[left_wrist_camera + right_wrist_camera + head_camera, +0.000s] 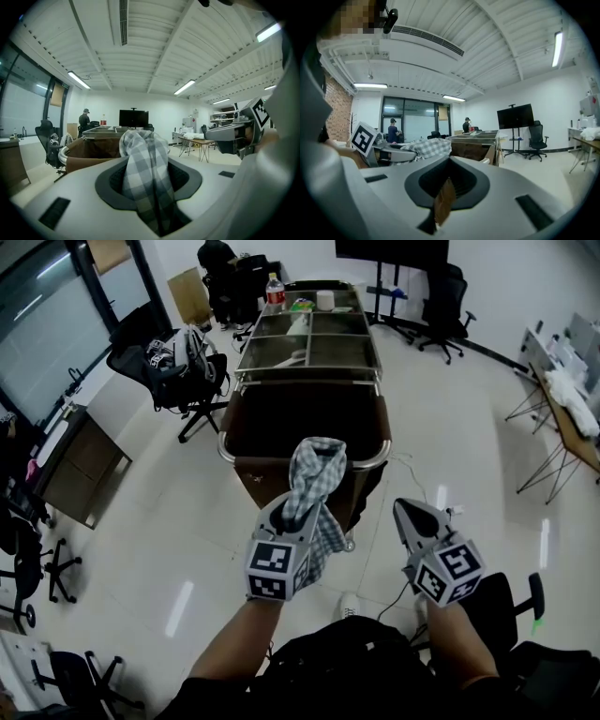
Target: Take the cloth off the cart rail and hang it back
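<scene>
Left gripper (294, 506) pinches bunched checked cloth (317, 465); cart rail (225, 450) lies at 12 o'clock. Right gripper (404, 507), at its 3 o'clock: jaws together, empty.

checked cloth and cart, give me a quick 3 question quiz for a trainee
1. Which tool grips the checked cloth?
2. True or false: the cloth is draped over the cart rail.
3. The cart's top tray is: A) one open pan B) split into compartments C) covered by a lid.
Key: 1. the left tool; 2. false, it hangs from that tool, off the rail; 3. B.
</scene>
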Motion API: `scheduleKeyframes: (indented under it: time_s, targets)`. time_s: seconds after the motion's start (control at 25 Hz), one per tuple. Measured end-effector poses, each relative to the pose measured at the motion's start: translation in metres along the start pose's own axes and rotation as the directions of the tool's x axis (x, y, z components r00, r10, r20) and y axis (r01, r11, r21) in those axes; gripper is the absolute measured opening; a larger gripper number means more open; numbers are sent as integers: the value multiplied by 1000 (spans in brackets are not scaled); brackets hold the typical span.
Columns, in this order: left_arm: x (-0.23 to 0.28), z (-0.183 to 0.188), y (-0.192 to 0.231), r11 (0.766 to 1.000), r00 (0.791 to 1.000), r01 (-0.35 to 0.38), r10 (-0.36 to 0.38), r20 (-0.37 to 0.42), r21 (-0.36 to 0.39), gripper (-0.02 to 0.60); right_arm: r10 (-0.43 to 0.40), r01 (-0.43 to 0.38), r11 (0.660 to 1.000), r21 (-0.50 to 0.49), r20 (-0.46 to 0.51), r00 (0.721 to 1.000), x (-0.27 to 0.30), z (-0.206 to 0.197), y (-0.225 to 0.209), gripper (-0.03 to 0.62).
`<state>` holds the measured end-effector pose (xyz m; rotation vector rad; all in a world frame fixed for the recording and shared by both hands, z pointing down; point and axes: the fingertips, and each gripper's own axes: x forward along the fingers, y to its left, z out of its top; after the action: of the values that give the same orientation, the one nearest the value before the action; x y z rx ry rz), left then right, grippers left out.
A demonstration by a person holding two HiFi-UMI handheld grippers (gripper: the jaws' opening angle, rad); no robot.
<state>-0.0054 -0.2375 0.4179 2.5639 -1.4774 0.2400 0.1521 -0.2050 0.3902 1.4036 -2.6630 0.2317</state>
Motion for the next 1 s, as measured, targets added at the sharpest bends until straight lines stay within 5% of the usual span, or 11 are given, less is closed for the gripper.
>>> scheduleKeyframes:
  time_s: [1.0]
  targets:
    - [-204, -34, -1, 1000, 994, 16, -16, 104, -3, 153, 22, -21, 1000, 17, -15, 1000, -42, -41, 147, 14]
